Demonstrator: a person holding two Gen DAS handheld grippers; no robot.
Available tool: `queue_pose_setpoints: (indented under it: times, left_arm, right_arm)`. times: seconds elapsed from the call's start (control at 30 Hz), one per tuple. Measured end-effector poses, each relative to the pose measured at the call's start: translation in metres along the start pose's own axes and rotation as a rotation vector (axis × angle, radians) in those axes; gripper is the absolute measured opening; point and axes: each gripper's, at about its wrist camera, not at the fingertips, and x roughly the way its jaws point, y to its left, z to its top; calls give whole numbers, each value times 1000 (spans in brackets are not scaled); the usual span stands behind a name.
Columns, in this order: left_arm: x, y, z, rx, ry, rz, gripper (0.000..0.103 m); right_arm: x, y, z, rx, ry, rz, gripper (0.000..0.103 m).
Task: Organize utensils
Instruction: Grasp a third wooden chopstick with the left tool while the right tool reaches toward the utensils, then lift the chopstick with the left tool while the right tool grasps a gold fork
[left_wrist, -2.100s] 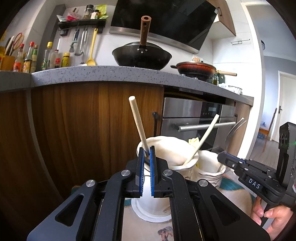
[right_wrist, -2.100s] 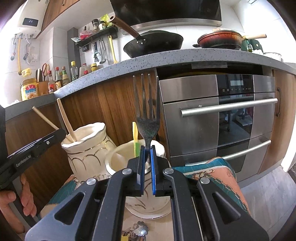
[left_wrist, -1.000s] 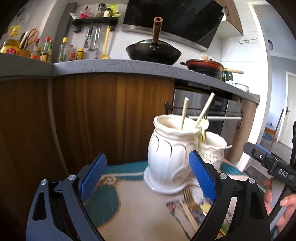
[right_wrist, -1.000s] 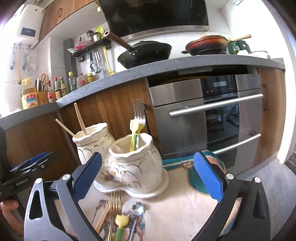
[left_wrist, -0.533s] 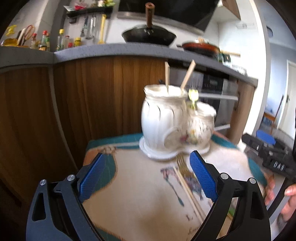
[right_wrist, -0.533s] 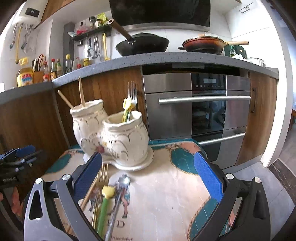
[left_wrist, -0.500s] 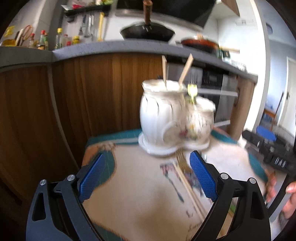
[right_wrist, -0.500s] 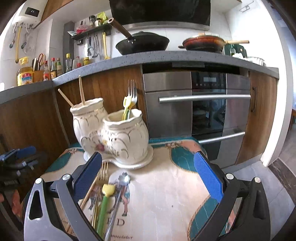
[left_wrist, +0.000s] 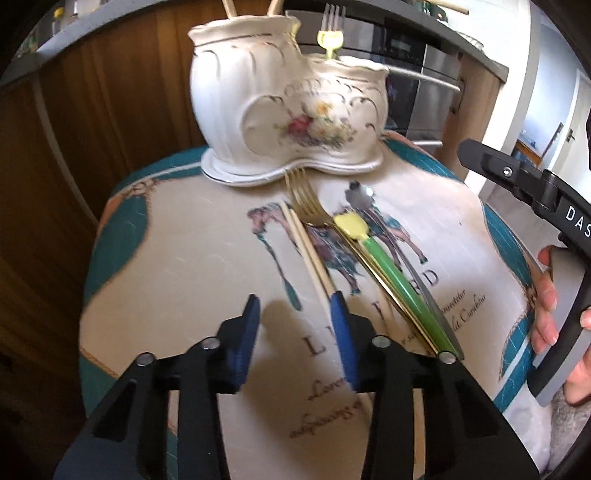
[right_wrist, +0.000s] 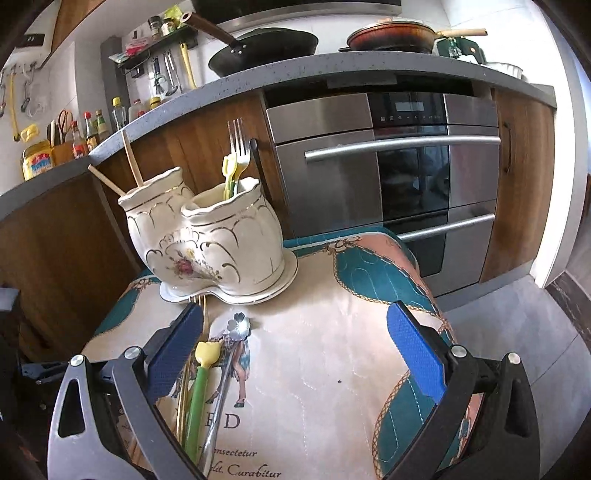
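Note:
A white two-pot ceramic utensil holder (left_wrist: 291, 110) (right_wrist: 210, 243) stands at the back of a small cloth-covered table (left_wrist: 166, 258). Its left pot holds two wooden chopsticks (right_wrist: 131, 162); its right pot holds a silver fork (right_wrist: 236, 142) and yellow-green utensils. On the cloth lie wooden chopsticks (left_wrist: 310, 254), a gold fork (left_wrist: 306, 203), a green-handled yellow utensil (left_wrist: 380, 254) (right_wrist: 199, 387) and a silver spoon (left_wrist: 360, 194) (right_wrist: 236, 325). My left gripper (left_wrist: 295, 317) is open and empty, low over the chopsticks' near end. My right gripper (right_wrist: 295, 347) is wide open and empty above the table.
Wooden cabinets and a steel oven (right_wrist: 388, 177) stand behind the table under a grey counter with a wok (right_wrist: 266, 46) and a pan (right_wrist: 391, 38). The table drops off to a tiled floor (right_wrist: 517, 332) on the right. The right hand and its gripper body (left_wrist: 535, 206) show at the left view's right edge.
Both grippers released their utensils into the holder, opened and drew back. The left gripper has since dropped low over the table, narrowed its jaws and closed in on the lying chopsticks.

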Motion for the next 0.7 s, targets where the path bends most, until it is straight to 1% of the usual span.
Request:
queue_pose_setpoints:
  times: [0.03,0.1,0.17,0.23,0.3,0.37,0.43,0.47,0.5,0.63,0.67,0.7]
  left_arm:
    - [1,-2,-1,4,4,1,37]
    - [1,-6,-2,14,13,2,31]
    - [2,-8,-1,23,20,9,28]
    - [6,-10,2,39,44,34,23]
    - [11,-9,6,58,65,40,22]
    - [14,-7,12,60,87,27,21]
    - [17,-1,18,42,114,-1,21]
    - [18,2,19,36,120,-8,15]
    - [18,5,19,38,119,2,7]
    - [14,15,11,26,91,-16,5]
    - [12,18,8,19,81,-19,5]
    - [11,20,7,13,74,-21,5]
  right_arm:
    - [0,1,-1,-7,3,-1,98]
    - [1,1,-1,-14,13,4,98]
    - [1,3,-2,-22,21,10,98]
    - [3,5,-3,-32,26,12,98]
    - [3,7,-3,-44,31,19,98]
    - [3,9,-5,-60,37,27,98]
    - [4,12,-6,-77,44,32,98]
    - [4,14,-7,-89,48,34,98]
    - [4,17,-8,-101,55,39,98]
    - [8,28,-14,-151,93,66,98]
    - [9,31,-15,-164,101,70,97]
    - [10,36,-17,-182,112,78,93]
